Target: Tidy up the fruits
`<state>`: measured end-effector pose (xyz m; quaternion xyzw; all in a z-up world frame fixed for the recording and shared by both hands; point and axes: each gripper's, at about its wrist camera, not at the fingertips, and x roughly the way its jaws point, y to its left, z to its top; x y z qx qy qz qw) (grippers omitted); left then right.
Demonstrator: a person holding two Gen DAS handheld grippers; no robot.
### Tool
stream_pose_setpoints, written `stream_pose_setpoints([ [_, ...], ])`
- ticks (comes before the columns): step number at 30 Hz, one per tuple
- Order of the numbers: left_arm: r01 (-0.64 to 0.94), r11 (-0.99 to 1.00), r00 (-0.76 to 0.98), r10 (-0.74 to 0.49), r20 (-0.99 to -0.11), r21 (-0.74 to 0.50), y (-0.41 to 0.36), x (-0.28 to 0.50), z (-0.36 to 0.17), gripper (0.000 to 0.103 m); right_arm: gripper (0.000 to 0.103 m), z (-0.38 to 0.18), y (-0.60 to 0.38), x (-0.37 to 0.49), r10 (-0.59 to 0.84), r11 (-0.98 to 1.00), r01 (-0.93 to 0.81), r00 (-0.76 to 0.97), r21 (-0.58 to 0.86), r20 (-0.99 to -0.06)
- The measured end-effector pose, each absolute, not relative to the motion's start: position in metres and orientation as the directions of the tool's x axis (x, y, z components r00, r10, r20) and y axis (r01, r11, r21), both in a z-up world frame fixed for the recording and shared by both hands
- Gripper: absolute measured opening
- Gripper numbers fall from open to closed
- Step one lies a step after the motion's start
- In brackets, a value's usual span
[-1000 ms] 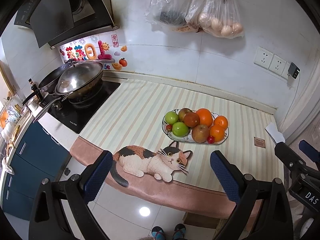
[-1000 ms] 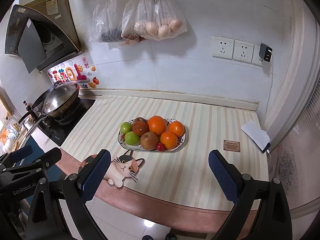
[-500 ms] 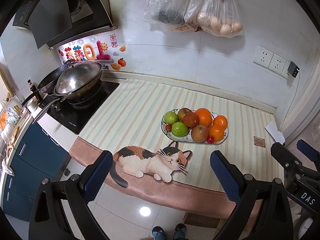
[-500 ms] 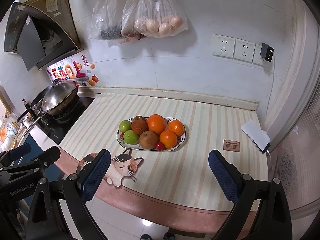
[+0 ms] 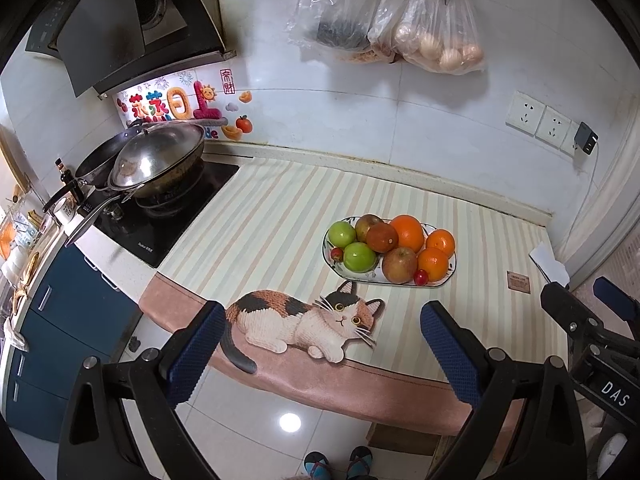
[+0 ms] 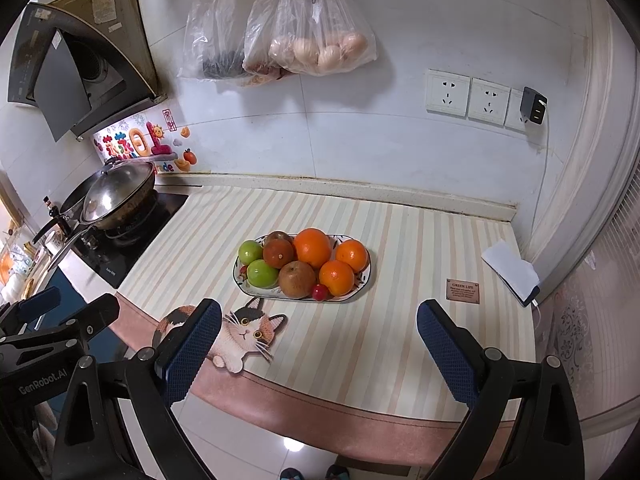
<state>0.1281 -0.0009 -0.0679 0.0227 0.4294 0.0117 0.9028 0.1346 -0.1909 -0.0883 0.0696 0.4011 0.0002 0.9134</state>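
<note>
An oval patterned plate stands on the striped counter mat. It holds three oranges, two green apples, brown-red fruits and small red fruits. My left gripper is open and empty, held off the counter's front edge, short of the plate. My right gripper is open and empty, also in front of the counter. Each gripper shows at the edge of the other's view.
A wok with a steel lid sits on the black hob at the left. A cat picture marks the mat's front. A white cloth and small brown label lie at the right. Bags hang on the wall.
Both grippers have drifted slightly; the plate appears a little nearer in the right wrist view. Both stay open and empty.
</note>
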Motion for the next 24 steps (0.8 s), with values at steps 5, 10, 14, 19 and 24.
stream_pose_setpoints([
  [5,-0.002,0.999,0.63,0.042,-0.775,0.052,-0.0008,0.127,-0.068,0.1,0.1,-0.0876,-0.1907,0.1328,0.054,0.99,0.057,0.678,0.125,-0.733],
  [10,-0.003,0.999,0.631,0.042,-0.774,0.052,-0.0003,0.1253,-0.0683,0.1,0.1,-0.0876,-0.1905,0.1302,0.051,0.991,0.058,0.676,0.123,-0.735],
  [14,0.0,0.999,0.631,0.041,-0.774,0.052,0.0016,0.1225,-0.0692,0.1,0.1,-0.0873,-0.1903,0.128,0.049,0.991,0.06,0.677,0.121,-0.735],
  [19,0.005,0.999,0.632,0.037,-0.774,0.051,0.0041,0.1196,-0.0686,0.1,0.1,-0.0867,-0.1916,0.1263,0.049,0.991,0.06,0.679,0.121,-0.733],
  [24,0.006,0.999,0.633,0.036,-0.774,0.051,0.0039,0.12,-0.0684,0.1,0.1,-0.0851,-0.1924,0.1254,0.049,0.991,0.059,0.681,0.121,-0.731],
])
